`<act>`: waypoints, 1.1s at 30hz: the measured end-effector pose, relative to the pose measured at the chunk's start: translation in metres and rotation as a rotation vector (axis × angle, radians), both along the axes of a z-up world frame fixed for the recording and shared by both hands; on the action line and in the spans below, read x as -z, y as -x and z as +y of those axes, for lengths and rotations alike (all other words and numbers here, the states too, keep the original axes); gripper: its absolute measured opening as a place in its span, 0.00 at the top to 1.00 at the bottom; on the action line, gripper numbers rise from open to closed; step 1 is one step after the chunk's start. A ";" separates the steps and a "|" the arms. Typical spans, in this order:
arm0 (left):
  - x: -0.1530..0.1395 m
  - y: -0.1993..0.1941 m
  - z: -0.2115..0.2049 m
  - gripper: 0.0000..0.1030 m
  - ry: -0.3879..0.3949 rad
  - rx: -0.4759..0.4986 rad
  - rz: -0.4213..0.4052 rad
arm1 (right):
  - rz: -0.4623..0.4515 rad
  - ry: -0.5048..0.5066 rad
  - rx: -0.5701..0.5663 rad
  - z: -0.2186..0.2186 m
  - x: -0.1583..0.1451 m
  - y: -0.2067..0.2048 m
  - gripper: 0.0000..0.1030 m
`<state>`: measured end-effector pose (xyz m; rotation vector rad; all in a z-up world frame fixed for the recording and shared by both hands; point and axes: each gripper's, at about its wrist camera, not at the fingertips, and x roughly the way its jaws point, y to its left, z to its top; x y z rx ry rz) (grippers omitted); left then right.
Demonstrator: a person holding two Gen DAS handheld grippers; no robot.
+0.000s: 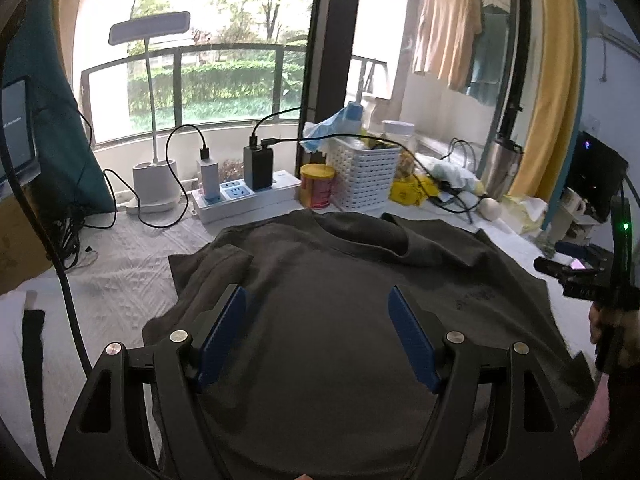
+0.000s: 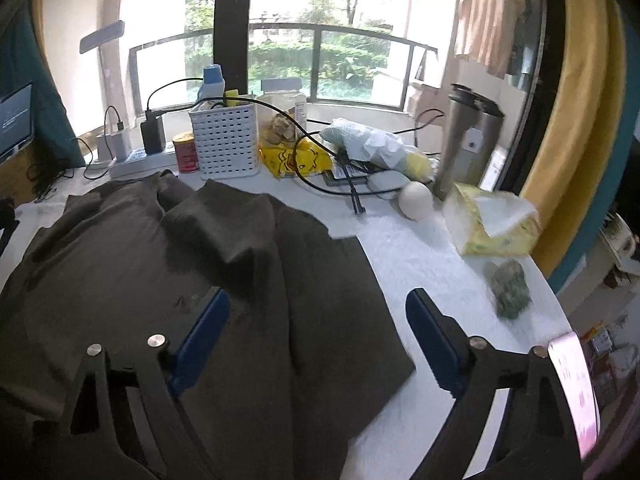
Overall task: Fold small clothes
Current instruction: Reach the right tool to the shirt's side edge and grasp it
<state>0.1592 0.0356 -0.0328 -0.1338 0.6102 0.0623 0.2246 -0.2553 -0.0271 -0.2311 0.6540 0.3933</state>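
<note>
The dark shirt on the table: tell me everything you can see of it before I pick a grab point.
The dark shirt is a grey-brown knit T-shirt lying spread on the white table cover, round neckline toward the window. Its shoulder areas are rumpled into raised folds, and one side is already turned inward. A faint dark mark sits on its chest. The left gripper and right gripper hover above it, jaws open, gripping nothing.

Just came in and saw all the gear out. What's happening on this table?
A person holds a gripper in each hand above a dark t-shirt spread on the white table, about to fold it. The left gripper and right gripper both have open jaws with nothing held. The shirt's sleeves already lie turned inward.
</note>
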 end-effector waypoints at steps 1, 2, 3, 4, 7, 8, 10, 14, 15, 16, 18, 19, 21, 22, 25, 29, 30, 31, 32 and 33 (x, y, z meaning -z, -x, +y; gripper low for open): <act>0.001 -0.006 0.003 0.25 0.000 -0.004 0.006 | 0.006 0.003 -0.012 0.003 0.000 -0.009 0.20; 0.003 -0.011 0.006 0.25 0.001 -0.007 0.011 | 0.011 0.006 -0.023 0.006 -0.001 -0.016 0.24; 0.004 -0.017 0.009 0.25 0.001 -0.011 0.017 | 0.018 0.009 -0.041 0.011 -0.001 -0.026 0.25; 0.006 -0.022 0.012 0.25 0.001 -0.014 0.022 | 0.022 0.011 -0.050 0.014 -0.001 -0.034 0.27; 0.010 -0.040 0.022 0.25 0.000 -0.025 0.036 | 0.025 0.026 -0.080 0.028 -0.001 -0.057 0.30; 0.012 -0.045 0.025 0.25 -0.001 -0.029 0.041 | 0.028 0.027 -0.091 0.033 -0.001 -0.064 0.31; 0.014 -0.053 0.030 0.25 -0.006 -0.035 0.047 | 0.046 0.021 -0.138 0.046 0.001 -0.081 0.31; 0.019 -0.067 0.047 0.25 -0.007 -0.056 0.062 | 0.063 0.053 -0.219 0.073 0.008 -0.109 0.37; 0.020 -0.070 0.051 0.25 -0.006 -0.062 0.064 | 0.071 0.060 -0.245 0.080 0.009 -0.116 0.38; 0.021 -0.072 0.054 0.25 -0.006 -0.067 0.066 | 0.085 0.065 -0.281 0.089 0.012 -0.126 0.38; 0.024 -0.078 0.060 0.25 -0.006 -0.080 0.073 | 0.108 0.080 -0.318 0.102 0.016 -0.141 0.38; 0.025 -0.079 0.062 0.25 -0.004 -0.083 0.076 | 0.122 0.102 -0.343 0.110 0.020 -0.148 0.39; 0.028 -0.083 0.066 0.25 0.000 -0.090 0.084 | 0.145 0.147 -0.407 0.126 0.029 -0.157 0.39; 0.029 -0.085 0.068 0.25 0.002 -0.092 0.087 | 0.158 0.164 -0.436 0.132 0.034 -0.159 0.39; 0.033 -0.092 0.072 0.25 0.004 -0.097 0.097 | 0.194 0.211 -0.505 0.147 0.047 -0.167 0.39; 0.038 -0.100 0.073 0.25 0.005 -0.097 0.115 | 0.254 0.197 -0.617 0.160 0.057 -0.167 0.71; 0.039 -0.102 0.073 0.25 0.005 -0.095 0.118 | 0.261 0.187 -0.641 0.162 0.056 -0.166 0.74; 0.040 -0.104 0.073 0.25 0.005 -0.094 0.121 | 0.257 0.192 -0.652 0.163 0.055 -0.163 0.90; 0.041 -0.105 0.072 0.25 0.004 -0.092 0.124 | 0.251 0.192 -0.650 0.163 0.055 -0.163 0.96; 0.042 -0.107 0.072 0.25 0.003 -0.090 0.128 | 0.231 0.195 -0.629 0.162 0.054 -0.163 0.96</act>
